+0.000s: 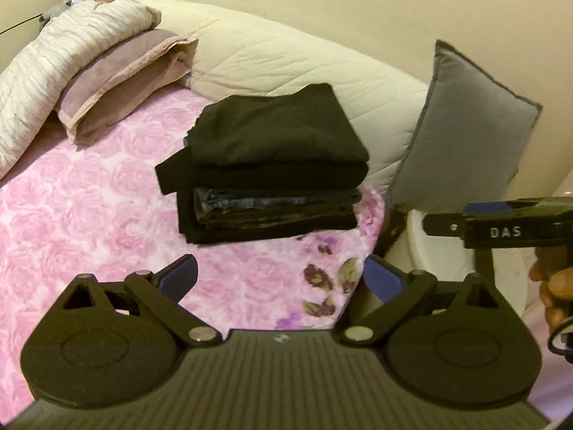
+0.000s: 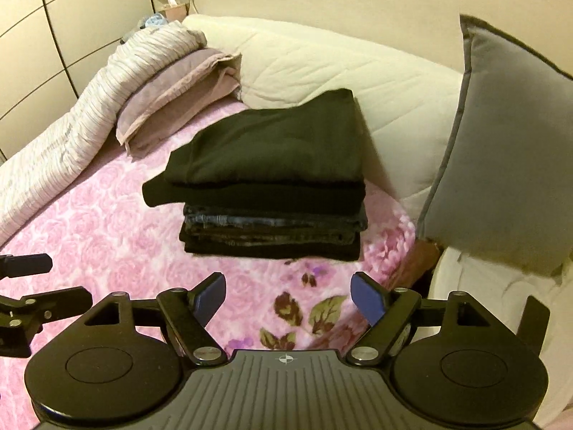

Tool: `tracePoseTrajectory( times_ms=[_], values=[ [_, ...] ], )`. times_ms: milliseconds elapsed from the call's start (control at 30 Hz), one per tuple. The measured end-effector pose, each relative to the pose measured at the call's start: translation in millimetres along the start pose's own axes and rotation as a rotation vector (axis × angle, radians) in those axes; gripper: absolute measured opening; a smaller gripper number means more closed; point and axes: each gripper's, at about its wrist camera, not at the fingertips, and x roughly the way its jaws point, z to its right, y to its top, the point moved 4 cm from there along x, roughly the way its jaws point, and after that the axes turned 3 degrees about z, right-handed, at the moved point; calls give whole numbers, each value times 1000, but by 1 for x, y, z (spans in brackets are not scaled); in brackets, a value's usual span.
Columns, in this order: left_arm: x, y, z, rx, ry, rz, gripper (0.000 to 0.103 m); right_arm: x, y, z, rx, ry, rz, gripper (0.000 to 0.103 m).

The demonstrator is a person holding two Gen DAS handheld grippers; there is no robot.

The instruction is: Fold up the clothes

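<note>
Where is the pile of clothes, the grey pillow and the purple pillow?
pile of clothes (image 2: 272, 150): right wrist view, top black garment.
grey pillow (image 1: 469, 136): left wrist view, its front face.
purple pillow (image 1: 121, 82): left wrist view, its top.

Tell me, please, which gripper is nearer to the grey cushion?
Right, probably. The right gripper hangs open before the stack of folded clothes, the grey cushion just rightward. The left gripper, open, sits further left.

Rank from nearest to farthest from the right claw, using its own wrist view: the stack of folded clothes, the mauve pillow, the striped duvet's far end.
From the right claw:
1. Stack of folded clothes, straight ahead.
2. Mauve pillow, behind-left of it.
3. Striped duvet's far end, back-left corner.
</note>
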Motion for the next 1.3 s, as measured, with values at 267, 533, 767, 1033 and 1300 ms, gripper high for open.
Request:
tracePoseTrajectory(
  times_ms=[267,533,767,1033,1300],
  values=[
    [7,3,9,-88,-14,-79,97,-4,3,8,-25,9,0,80],
    [17,2,25,-29,44,-96,95,-3,-5,17,-10,1,-29,80],
    [21,-1,28,-8,105,-92,95,-6,-7,22,6,-7,-28,80],
    [18,-1,21,-46,119,-86,95,-7,-9,19,0,-4,-30,80],
    [17,-7,19,-45,149,-95,95,-8,-10,17,-7,0,-32,80]
  ],
)
